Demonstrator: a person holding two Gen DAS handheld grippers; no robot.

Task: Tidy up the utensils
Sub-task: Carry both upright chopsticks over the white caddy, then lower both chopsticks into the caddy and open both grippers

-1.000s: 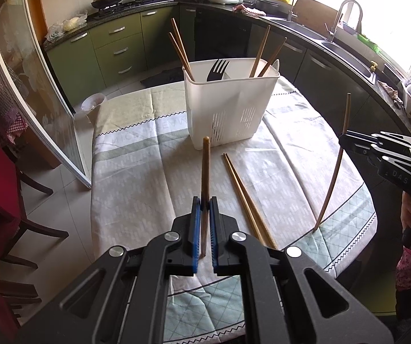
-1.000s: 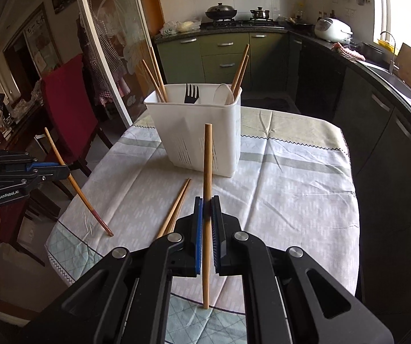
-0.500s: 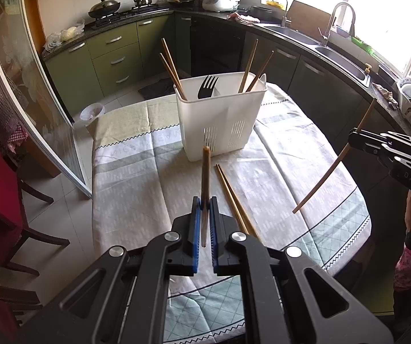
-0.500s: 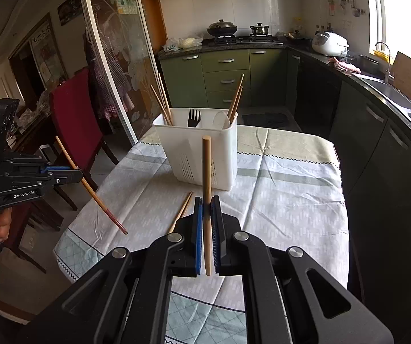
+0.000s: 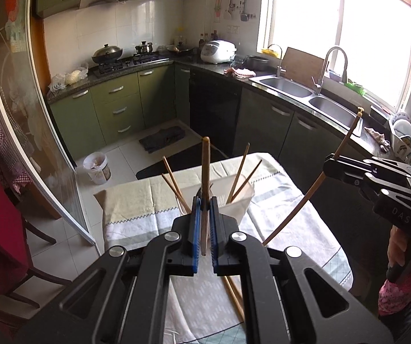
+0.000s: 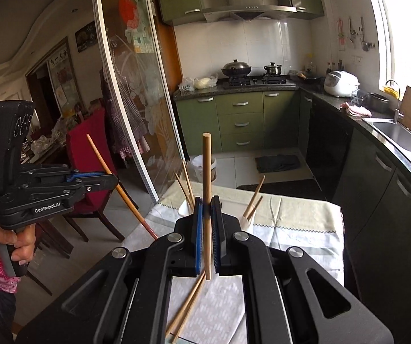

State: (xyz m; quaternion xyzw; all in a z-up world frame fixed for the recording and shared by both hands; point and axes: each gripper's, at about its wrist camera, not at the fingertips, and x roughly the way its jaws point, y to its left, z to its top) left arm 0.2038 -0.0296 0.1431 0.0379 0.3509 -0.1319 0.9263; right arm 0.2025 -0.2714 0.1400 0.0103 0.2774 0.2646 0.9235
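Two chopsticks, one pinched upright in the left hand-held gripper (image 5: 203, 223), one in the right hand-held gripper (image 6: 206, 225), held above the table (image 5: 297, 223) for dropping into the white holder (image 5: 234, 203).

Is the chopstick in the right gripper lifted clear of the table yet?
Yes. The chopstick is clamped upright in the right gripper, its lower end hanging free.

Kitchen w/ green cabinets (image 5: 119, 109), white tile wall (image 5: 153, 23), bright window (image 5: 342, 28), steel sink (image 5: 288, 86), red chair (image 6: 90, 149), pale tile floor (image 5: 125, 157)
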